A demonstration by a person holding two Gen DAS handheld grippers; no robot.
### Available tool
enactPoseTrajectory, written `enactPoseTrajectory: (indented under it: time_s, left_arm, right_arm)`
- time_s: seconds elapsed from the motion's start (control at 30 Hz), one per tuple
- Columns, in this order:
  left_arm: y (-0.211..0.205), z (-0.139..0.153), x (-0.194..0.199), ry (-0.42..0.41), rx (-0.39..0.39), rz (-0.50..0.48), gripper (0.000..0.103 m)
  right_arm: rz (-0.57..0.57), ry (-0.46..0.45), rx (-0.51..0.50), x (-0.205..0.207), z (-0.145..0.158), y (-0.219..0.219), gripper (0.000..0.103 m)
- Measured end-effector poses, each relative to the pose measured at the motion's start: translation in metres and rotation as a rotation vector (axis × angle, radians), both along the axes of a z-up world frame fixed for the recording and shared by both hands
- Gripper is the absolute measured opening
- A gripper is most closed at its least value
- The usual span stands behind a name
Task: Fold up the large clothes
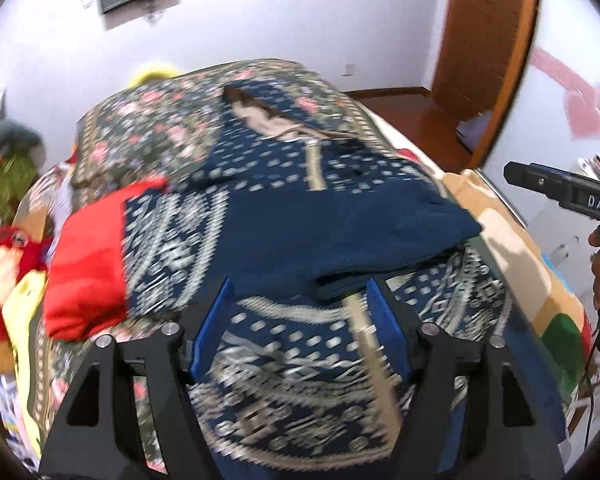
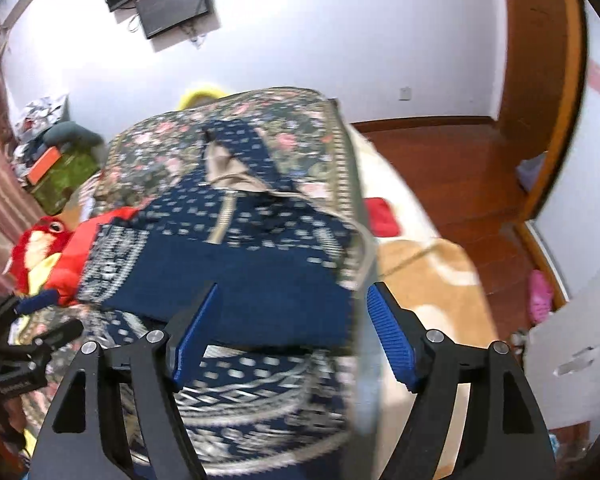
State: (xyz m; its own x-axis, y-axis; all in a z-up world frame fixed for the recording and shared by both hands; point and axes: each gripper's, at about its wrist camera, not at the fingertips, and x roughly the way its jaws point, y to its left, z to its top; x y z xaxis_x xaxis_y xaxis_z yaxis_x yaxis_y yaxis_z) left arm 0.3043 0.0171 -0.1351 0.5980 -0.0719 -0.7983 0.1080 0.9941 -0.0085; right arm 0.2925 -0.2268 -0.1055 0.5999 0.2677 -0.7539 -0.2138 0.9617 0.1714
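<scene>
Left tongs (image 1: 300, 300) and right tongs (image 2: 292, 308), ribbed blue pads on black arms, stand wide and empty. Directly ahead of both, the navy garment (image 1: 340, 232), woven with pale geometric bands, lies partly folded on the floral bedspread (image 1: 140, 128).

Red plush toy (image 2: 40, 248) lies at the bed's left edge, w/ a red cushion (image 1: 86, 268) just beside it. Floral bedspread (image 2: 300, 128) covers the far end. Two dark screens (image 2: 172, 0) on the white wall; wooden floor (image 2: 452, 168) to the right.
</scene>
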Motion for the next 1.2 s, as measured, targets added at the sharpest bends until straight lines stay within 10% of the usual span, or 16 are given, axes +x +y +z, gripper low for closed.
enactPoseTrajectory:
  time_s: [0.57, 0.67, 0.8, 0.97, 1.2]
  left_arm:
    - [-0.148, -0.085, 0.072, 0.143, 0.155, -0.325, 0.072]
    - [-0.156, -0.097, 0.081, 0.149, 0.178, -0.345, 0.058]
    - [-0.154, -0.095, 0.090, 0.090, 0.113, -0.373, 0.055]
    - [-0.150, -0.095, 0.101, 0.150, -0.001, -0.392, 0.008]
    - [-0.091, -0.062, 0.110, 0.121, -0.231, -0.180, 0.007]
  right_arm:
    - [-0.062, 0.102, -0.057, 0.000, -0.061, -0.072, 0.073]
    - [-0.048, 0.100, -0.062, -0.001, -0.064, -0.072, 0.073]
    - [-0.045, 0.126, -0.048, 0.004, -0.075, -0.069, 0.073]
    - [-0.009, 0.164, -0.058, 0.010, -0.086, -0.053, 0.073]
    - [0.050, 0.174, -0.030, 0.016, -0.086, -0.027, 0.073]
